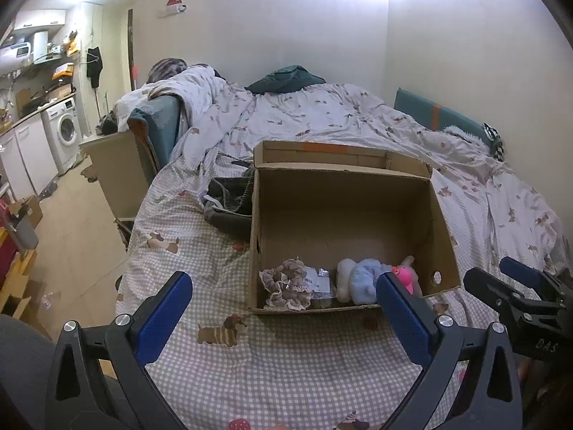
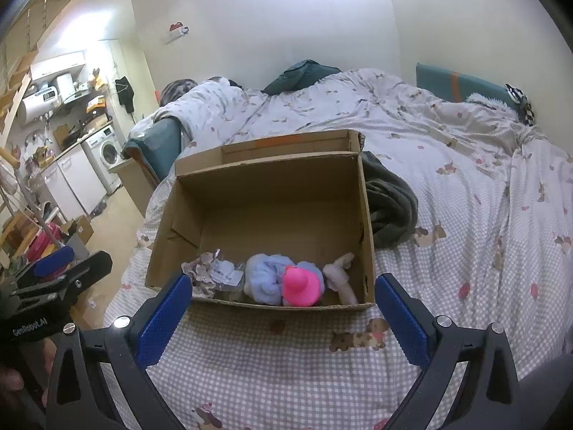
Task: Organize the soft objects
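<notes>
An open cardboard box point(image 1: 343, 211) lies on the bed, also in the right wrist view point(image 2: 272, 193). Along its near wall sit a beige lace scrunchie point(image 1: 286, 283), a small clear packet point(image 1: 318, 281), a light blue plush point(image 1: 365, 281) and a pink toy point(image 1: 403, 276). In the right wrist view the scrunchie point(image 2: 202, 272), blue plush point(image 2: 266, 276), pink toy point(image 2: 301, 285) and a pale plush piece point(image 2: 340, 272) show. My left gripper point(image 1: 283, 297) is open and empty just before the box. My right gripper point(image 2: 283, 297) is open and empty too.
A dark folded garment point(image 1: 231, 200) lies beside the box, also in the right wrist view point(image 2: 390, 208). The checked dog-print sheet point(image 1: 272, 365) covers the bed. A rumpled duvet point(image 1: 322, 114) and teal cushion point(image 1: 437, 114) are behind. The floor and washing machine point(image 1: 66, 132) are left.
</notes>
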Demonstrator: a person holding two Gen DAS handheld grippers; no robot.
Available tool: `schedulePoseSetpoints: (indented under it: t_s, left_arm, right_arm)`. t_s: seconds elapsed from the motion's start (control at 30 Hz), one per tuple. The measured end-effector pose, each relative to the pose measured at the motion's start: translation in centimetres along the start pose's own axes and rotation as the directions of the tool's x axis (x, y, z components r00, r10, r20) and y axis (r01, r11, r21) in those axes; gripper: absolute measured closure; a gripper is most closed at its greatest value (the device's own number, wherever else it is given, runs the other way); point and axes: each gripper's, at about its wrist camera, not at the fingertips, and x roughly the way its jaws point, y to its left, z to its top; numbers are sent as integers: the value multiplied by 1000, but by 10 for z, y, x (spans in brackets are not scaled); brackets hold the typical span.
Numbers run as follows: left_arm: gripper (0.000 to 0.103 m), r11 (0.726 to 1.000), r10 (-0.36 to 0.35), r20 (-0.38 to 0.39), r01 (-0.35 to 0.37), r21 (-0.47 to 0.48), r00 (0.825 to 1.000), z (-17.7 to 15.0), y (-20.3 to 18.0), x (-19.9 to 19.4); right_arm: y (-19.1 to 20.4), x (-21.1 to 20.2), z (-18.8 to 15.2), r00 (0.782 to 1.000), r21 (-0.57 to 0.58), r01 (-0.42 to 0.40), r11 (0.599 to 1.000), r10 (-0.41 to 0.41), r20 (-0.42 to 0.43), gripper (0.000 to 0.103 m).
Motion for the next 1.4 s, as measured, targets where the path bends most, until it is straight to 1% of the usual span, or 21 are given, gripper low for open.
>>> schedulePoseSetpoints:
  t_s: [0.2, 1.07, 1.4]
  left_arm:
    - [0, 1000, -3, -5, 3, -20, 1000, 1, 4, 1]
    - [0, 1000, -4, 8, 4, 20, 1000, -3, -1, -1]
    - [0, 1000, -7, 0, 7, 10, 1000, -3, 0, 1]
  right_arm:
    - [2, -1, 1, 1000, -9, -1, 1000, 1, 3, 0]
    - [2, -2, 1, 1000, -6, 0, 1000, 0, 1, 0]
    - [1, -2, 2, 1000, -7, -4, 1000, 4, 4, 0]
